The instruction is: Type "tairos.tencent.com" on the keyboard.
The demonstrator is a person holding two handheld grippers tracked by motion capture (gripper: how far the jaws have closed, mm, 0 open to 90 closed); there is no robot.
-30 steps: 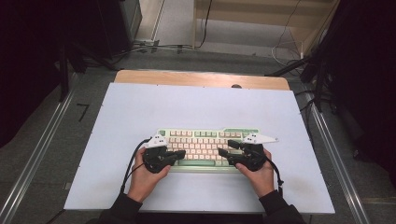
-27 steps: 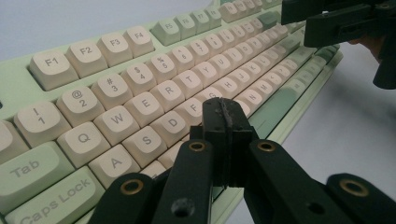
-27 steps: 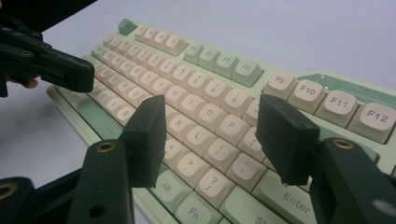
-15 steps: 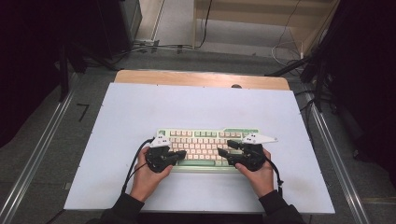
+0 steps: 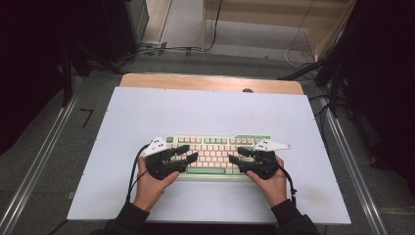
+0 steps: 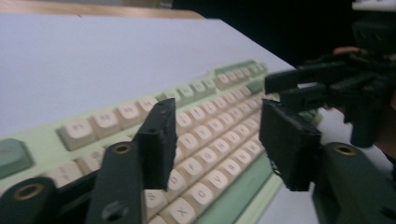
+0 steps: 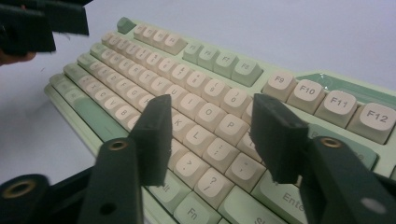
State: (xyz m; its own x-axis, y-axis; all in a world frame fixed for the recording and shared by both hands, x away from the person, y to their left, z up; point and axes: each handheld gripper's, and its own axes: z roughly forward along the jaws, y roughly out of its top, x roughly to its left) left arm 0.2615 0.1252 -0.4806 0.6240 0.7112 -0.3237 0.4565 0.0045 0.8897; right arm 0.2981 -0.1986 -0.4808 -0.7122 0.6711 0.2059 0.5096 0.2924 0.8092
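Opening left gripper [image 5: 188, 153] fingers over keyboard [image 5: 215, 147].

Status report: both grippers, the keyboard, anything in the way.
Left gripper just opened, jaws apart over the keys, nothing between. Right gripper open, jaws closing a little, nothing gripped. Keyboard flat on the table. Nothing in the way.

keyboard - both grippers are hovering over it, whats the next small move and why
Probably lower one jaw tip onto a key. Both the left gripper and the right gripper sit over the keyboard with jaws apart and nothing between them; the left jaws have just been opening, the right closing. The right gripper view shows the jaws near the K and L keys.
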